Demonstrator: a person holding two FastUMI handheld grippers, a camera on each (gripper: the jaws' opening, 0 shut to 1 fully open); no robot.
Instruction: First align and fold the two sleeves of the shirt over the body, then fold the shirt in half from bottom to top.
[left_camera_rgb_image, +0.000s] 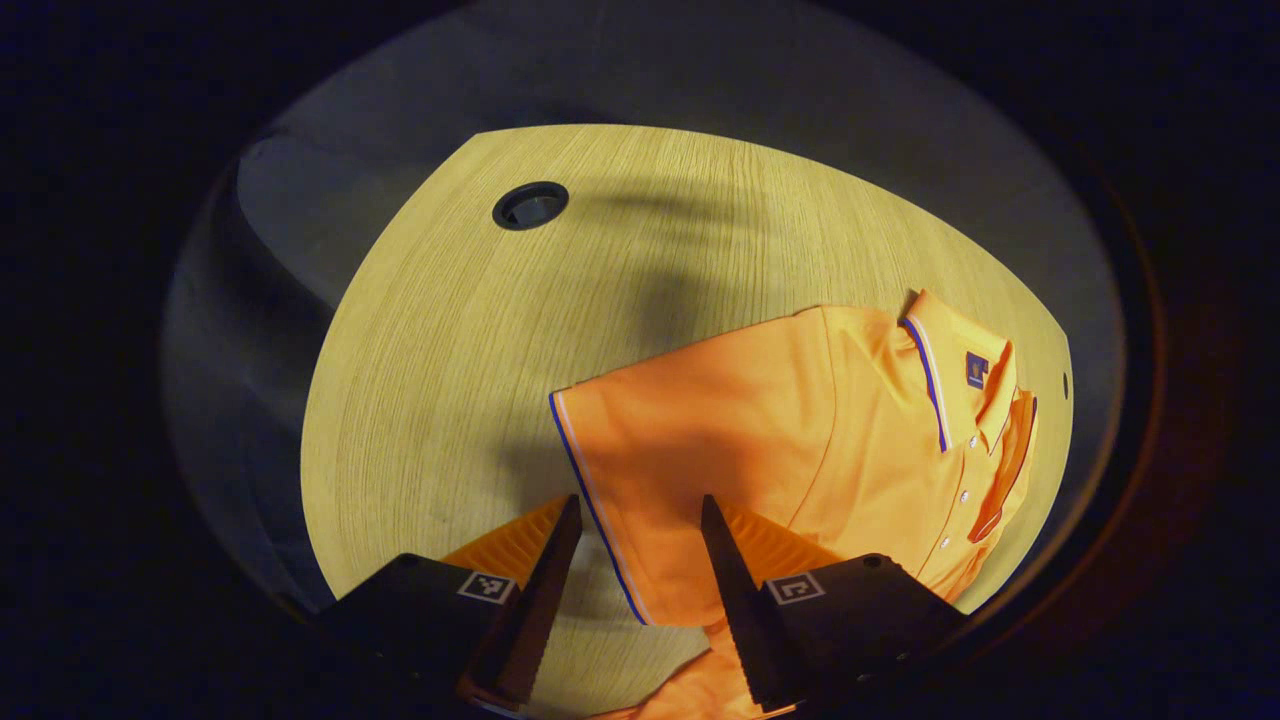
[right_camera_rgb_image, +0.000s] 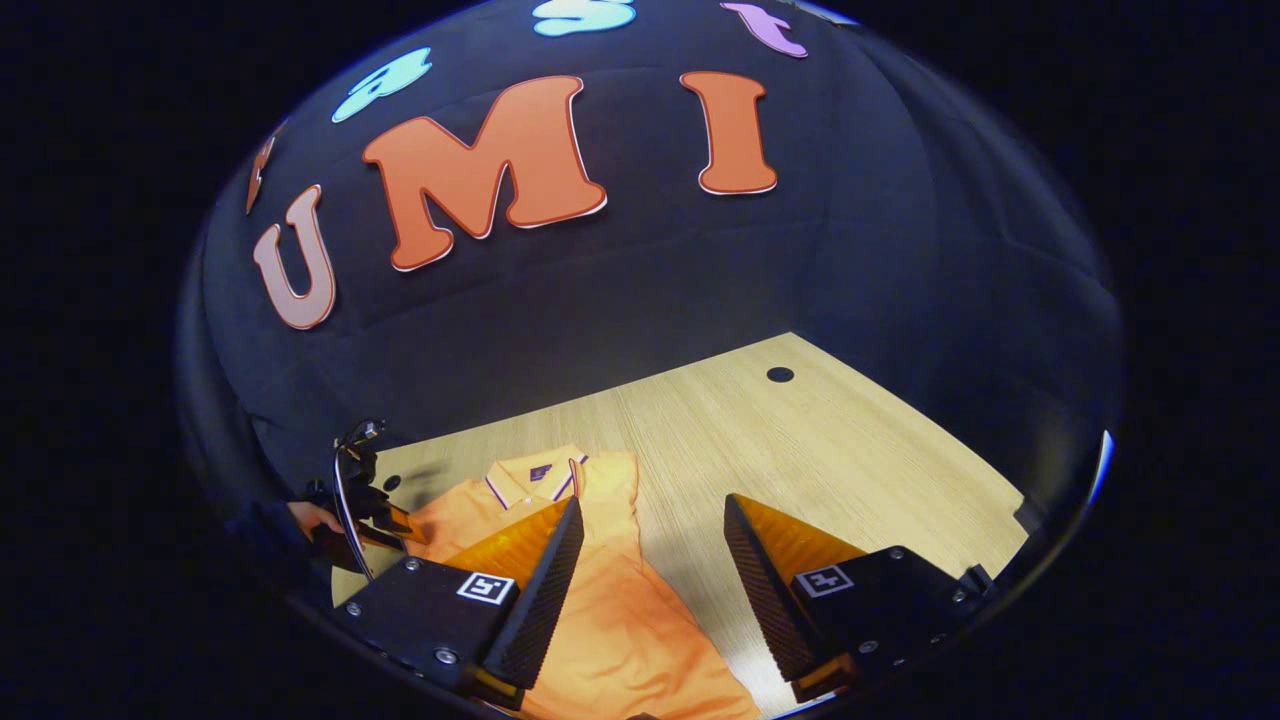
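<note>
While both grippers hang spread and empty, left gripper over the orange polo shirt's blue-trimmed sleeve cuff, a shallow pinch risks dragging fabric across the pale wooden table, misaligning the fold; right gripper idle.

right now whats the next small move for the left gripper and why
Probably lower the left gripper and close on the sleeve's striped hem. Its fingers are open, straddling that hem, and the sleeve lies spread flat on the table, not yet folded over the shirt's body.
</note>
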